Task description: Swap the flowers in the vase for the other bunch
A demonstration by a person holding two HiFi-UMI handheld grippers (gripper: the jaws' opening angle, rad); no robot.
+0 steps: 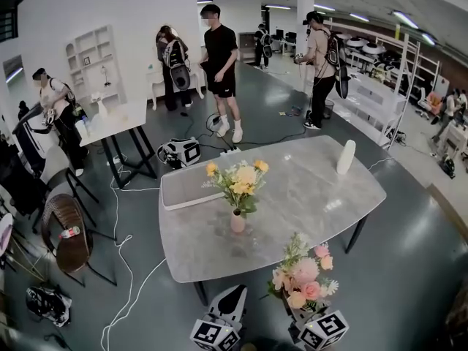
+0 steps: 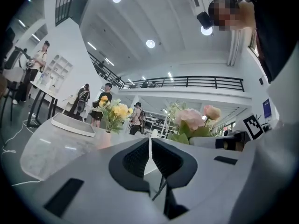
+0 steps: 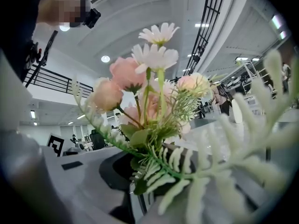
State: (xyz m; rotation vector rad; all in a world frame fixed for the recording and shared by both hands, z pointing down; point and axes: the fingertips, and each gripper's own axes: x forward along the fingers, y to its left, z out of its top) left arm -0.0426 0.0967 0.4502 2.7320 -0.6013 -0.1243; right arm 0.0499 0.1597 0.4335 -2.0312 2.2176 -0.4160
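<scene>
Grey stone table [image 1: 307, 189] ahead holds the vase [image 1: 238, 221], yellow flowers [image 1: 239, 180] standing in it. My right claw [image 3: 140, 181] is clamped on the pink bunch [image 3: 140, 78]; my left claw [image 2: 150, 146] is pressed together, empty. I'm on the approach, I'd say; next, the left claw must open and lift the yellow flowers out.

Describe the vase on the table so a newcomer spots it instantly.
Start at the big grey table in the hall. Near its middle, beside the white tray, stands a small pink vase holding yellow flowers. The tall white cylinder at the far corner holds none, and the pink bunch sits in the right gripper, not a vase.
</scene>
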